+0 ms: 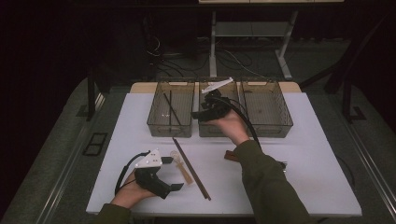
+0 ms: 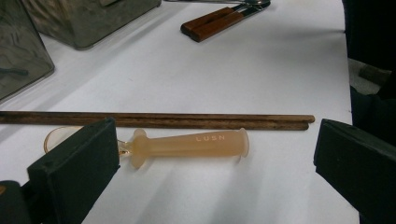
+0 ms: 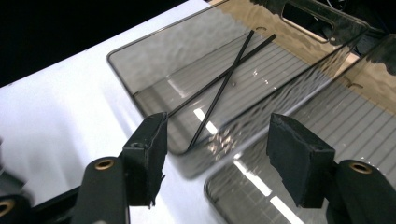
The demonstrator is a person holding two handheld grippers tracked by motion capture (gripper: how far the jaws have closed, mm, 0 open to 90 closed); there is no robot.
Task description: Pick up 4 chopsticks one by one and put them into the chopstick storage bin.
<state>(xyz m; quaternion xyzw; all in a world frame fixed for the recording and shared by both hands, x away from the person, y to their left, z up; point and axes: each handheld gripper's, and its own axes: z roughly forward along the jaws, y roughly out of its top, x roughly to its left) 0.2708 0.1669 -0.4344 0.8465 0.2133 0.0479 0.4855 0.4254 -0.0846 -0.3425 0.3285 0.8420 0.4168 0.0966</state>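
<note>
white table (image 1: 308, 154), 3 clear bins (image 1: 171, 108), dark room, grey floor (image 1: 70, 140)

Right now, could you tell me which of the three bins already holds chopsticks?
The left bin: two thin black chopsticks lie crossed on its floor. I see none in the middle bin or the right bin.

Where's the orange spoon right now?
High view: the orange spoon lies on the white table, left of centre, beside the brown chopsticks, just ahead of the open left tongs.

Two crossed black chopsticks (image 3: 229, 81) in smoky bin (image 3: 140, 74).
</note>
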